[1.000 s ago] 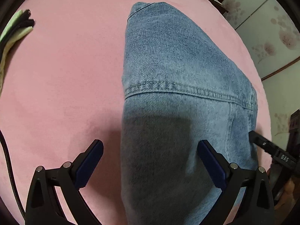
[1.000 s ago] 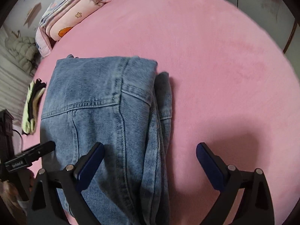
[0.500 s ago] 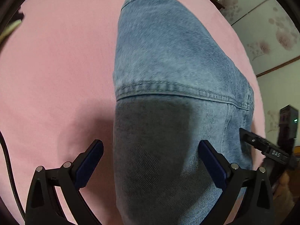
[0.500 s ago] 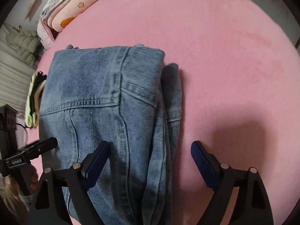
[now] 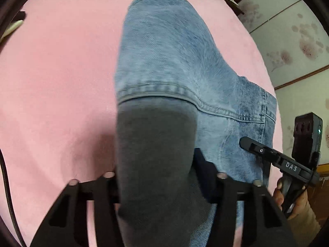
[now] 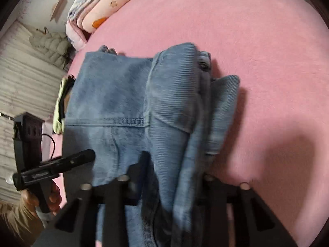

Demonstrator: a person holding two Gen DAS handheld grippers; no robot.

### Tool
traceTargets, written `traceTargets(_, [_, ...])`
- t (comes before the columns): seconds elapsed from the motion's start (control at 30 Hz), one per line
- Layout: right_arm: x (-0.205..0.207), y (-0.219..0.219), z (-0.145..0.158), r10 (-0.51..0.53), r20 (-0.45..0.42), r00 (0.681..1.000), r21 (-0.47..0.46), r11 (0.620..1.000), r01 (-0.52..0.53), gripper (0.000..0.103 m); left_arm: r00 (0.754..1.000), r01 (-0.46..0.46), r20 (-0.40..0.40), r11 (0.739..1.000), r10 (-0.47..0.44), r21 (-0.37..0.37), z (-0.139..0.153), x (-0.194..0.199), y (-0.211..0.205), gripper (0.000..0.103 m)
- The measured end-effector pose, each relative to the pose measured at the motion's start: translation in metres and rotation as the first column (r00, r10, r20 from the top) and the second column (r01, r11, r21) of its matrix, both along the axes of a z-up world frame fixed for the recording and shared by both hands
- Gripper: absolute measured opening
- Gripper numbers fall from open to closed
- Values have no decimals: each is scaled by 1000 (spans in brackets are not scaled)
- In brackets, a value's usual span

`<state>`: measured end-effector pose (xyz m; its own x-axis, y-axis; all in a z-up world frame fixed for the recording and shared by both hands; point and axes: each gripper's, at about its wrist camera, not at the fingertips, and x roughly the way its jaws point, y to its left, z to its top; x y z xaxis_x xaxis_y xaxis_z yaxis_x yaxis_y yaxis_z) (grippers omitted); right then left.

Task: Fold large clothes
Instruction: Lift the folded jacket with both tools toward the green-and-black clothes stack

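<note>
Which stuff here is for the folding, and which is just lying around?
For the folding:
- jeans
- left hand-held gripper, closing on the jeans
- right hand-held gripper, closing on the jeans
- pink bed cover underneath

Just lying around:
- folded quilt
- yellow-green and black cloth

Left tool (image 5: pixel 156 177): jaws, wide apart earlier, closing on near edge of folded blue denim garment (image 5: pixel 170 65) | Right tool (image 6: pixel 166 177): likewise closing on bunched denim fold | Garment: near edge now gathered and raised between jaws
</note>
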<state>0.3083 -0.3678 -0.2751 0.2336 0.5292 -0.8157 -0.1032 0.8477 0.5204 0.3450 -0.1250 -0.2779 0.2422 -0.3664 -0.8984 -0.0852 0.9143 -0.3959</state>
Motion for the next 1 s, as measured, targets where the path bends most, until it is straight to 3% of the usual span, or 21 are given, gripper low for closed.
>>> traceTargets(0.07, [-11, 9, 19, 8, 46, 999, -39, 999, -6, 24, 1000, 13, 23, 999, -14, 33, 20, -8, -2, 39])
traceTargets(0.23, [-45, 33, 66, 5, 94, 996, -123, 992, 7, 22, 997, 42, 57, 998, -46, 55, 67, -36, 6, 38])
traceTargets(0.47, [-96, 92, 136, 24, 154, 988, -107, 994, -7, 22, 990, 67, 119, 997, -70, 30, 145, -85, 85, 38])
traceTargets(0.57, [-104, 145, 158, 41, 176, 984, -96, 995, -24, 22, 988, 62, 138, 997, -67, 39, 171, -92, 141, 38])
traceTargets(0.8, [-82, 308, 183, 33, 200, 979, -21, 999, -30, 22, 979, 35, 197, 992, -58, 121, 223, -97, 334, 38])
traceTargets(1.0, [-20, 457, 180, 70, 225, 972, 43, 996, -82, 22, 976, -18, 219, 989, -14, 146, 222, -52, 492, 38])
